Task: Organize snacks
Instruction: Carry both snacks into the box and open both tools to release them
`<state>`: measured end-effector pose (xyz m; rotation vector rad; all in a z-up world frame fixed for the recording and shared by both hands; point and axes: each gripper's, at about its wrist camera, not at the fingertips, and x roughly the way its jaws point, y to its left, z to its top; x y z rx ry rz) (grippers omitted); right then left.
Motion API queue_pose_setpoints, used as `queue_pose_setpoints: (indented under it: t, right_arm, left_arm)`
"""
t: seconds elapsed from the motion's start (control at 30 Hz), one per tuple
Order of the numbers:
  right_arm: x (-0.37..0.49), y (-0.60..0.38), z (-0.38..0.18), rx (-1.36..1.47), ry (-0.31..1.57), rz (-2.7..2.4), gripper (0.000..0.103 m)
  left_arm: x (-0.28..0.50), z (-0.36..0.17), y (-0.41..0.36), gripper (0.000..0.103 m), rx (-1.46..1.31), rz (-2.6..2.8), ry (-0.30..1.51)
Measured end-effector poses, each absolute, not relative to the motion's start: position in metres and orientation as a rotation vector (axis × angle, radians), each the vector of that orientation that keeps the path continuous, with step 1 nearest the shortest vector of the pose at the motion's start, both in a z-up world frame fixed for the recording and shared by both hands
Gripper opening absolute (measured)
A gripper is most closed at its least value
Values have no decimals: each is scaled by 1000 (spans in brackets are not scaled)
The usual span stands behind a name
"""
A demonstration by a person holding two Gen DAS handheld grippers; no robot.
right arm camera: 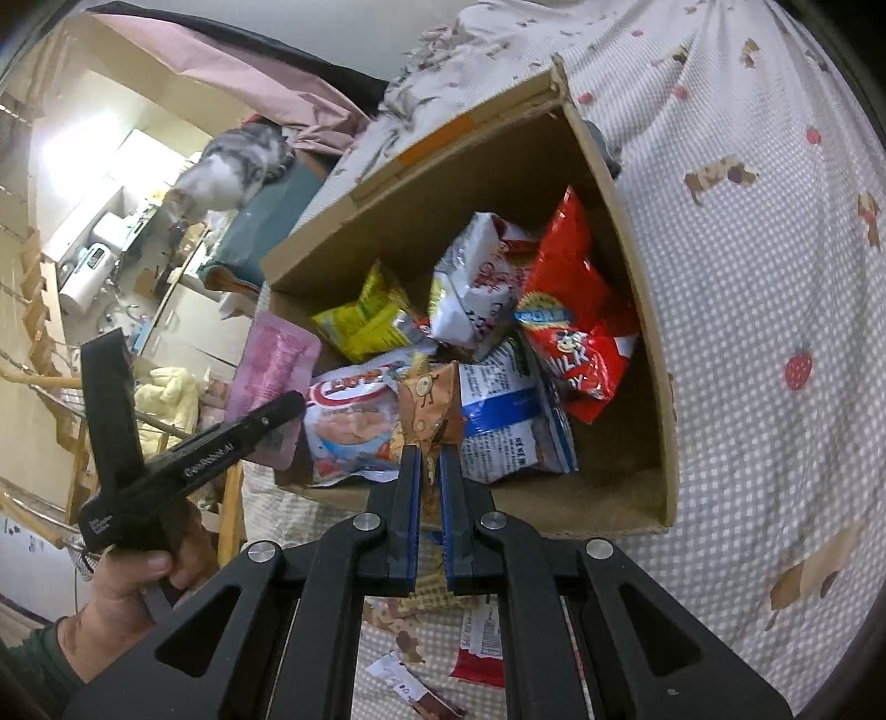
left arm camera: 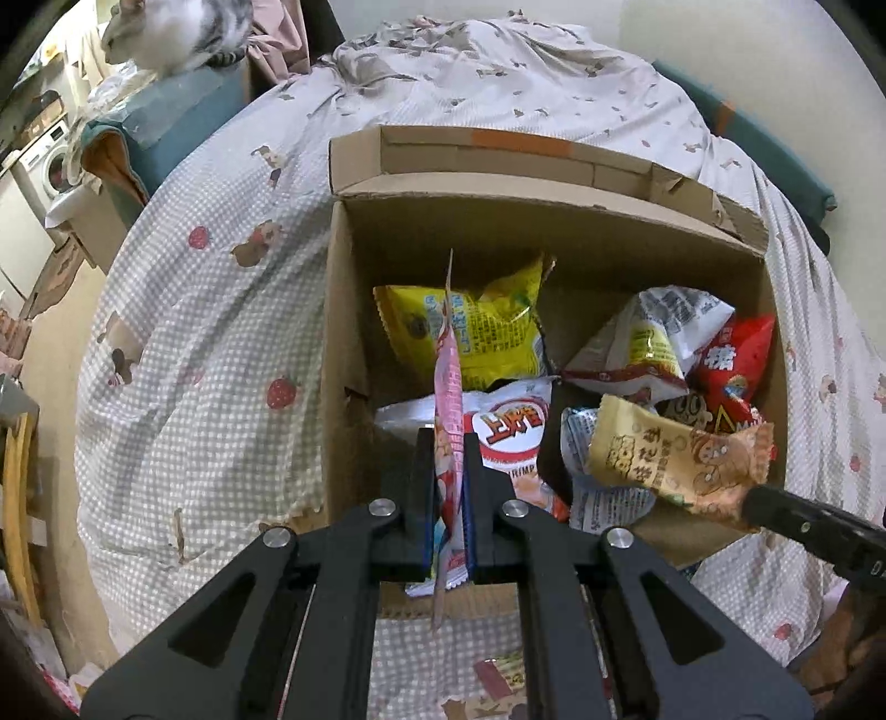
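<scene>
so, bed: checked cover (left arm camera: 210, 343) with strawberry prints, fills most of both frames
box: open cardboard box (left arm camera: 354, 310) at frame centre, sitting on the cover
inside box: yellow bag (left arm camera: 487, 332) at back, white shrimp-snack bag (left arm camera: 515, 437) in front of it, red bag (left arm camera: 736, 360) at right side
left gripper (left arm camera: 449, 459): pads pinched tight on a thin pink packet (left arm camera: 449, 387), held edge-on over the box's near left part
right gripper (right arm camera: 427, 471): clamped on a tan cartoon packet (right arm camera: 429, 404), over the box's near edge
loose wrappers (right arm camera: 476, 648): on the cover, bottom of right wrist frame
cat (left arm camera: 177, 33): upper left, on a teal cushion
</scene>
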<state>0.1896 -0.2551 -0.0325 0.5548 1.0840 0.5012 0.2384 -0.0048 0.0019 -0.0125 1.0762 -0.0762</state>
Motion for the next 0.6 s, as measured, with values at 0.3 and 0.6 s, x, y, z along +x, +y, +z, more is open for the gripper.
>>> queue_pose_setpoints:
  t: [0.3, 0.6]
  right_arm:
    - [194, -255, -41, 544, 1102, 456, 11]
    - [189, -260, -24, 461, 1035, 397, 12]
  left_arm:
    - [235, 3, -13, 42, -26, -146, 1086]
    - [225, 12, -21, 70, -25, -185, 1036]
